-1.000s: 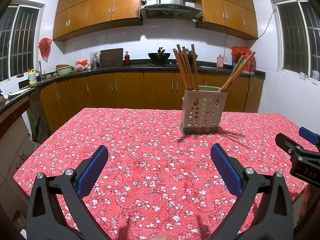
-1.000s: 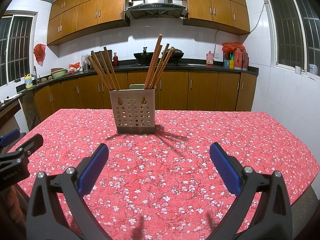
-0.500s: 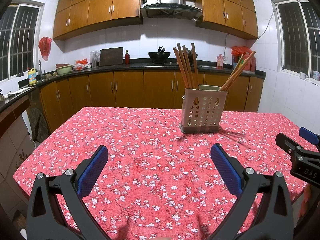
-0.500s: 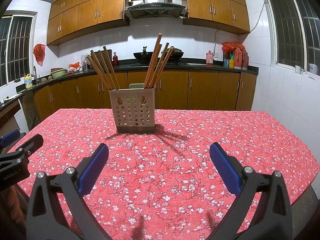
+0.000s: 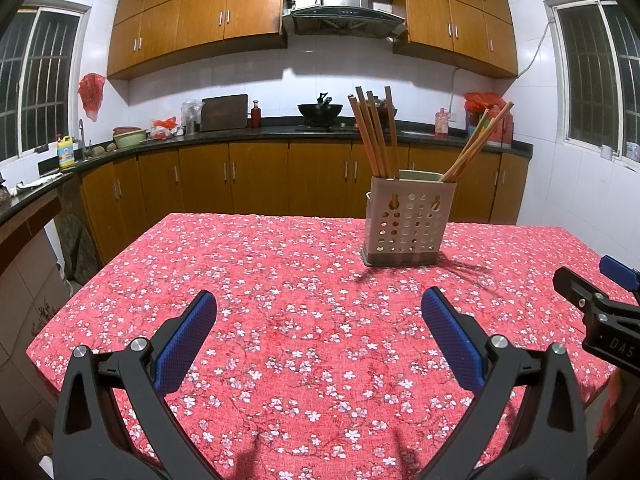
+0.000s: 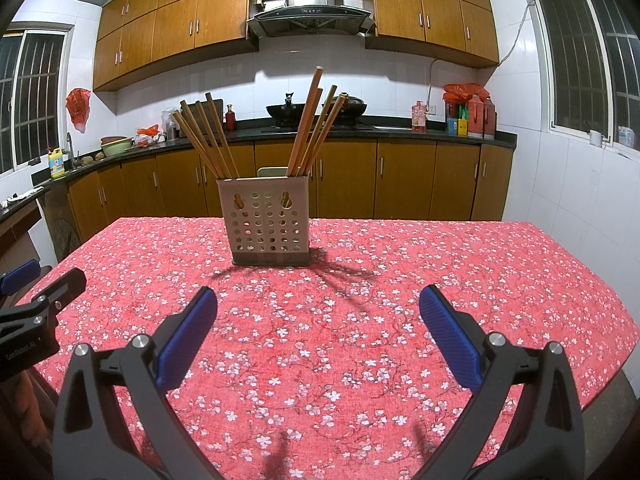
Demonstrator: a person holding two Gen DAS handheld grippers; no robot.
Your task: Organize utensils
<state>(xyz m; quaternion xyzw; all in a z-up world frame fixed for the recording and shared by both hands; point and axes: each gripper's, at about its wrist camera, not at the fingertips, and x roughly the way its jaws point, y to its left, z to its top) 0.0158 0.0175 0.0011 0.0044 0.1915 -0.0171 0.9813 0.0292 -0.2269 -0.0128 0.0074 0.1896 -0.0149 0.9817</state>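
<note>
A perforated metal utensil holder (image 5: pixel 407 224) stands on the red floral tablecloth (image 5: pixel 280 280), far from both grippers; it also shows in the right wrist view (image 6: pixel 267 220). Wooden chopsticks stand in two bunches in it: a left bunch (image 5: pixel 374 132) (image 6: pixel 206 140) and a right bunch (image 5: pixel 476 144) (image 6: pixel 316 124). My left gripper (image 5: pixel 319 304) is open and empty above the near part of the table. My right gripper (image 6: pixel 318 300) is open and empty too, facing the holder. Each gripper shows at the other view's edge.
The table's edges run near on the left (image 5: pixel 52 332) and on the right (image 6: pixel 612 304). Behind the table are wooden cabinets and a dark counter (image 5: pixel 240 136) with a wok, bottles and bowls. A green chair back (image 6: pixel 271 172) peeks out behind the holder.
</note>
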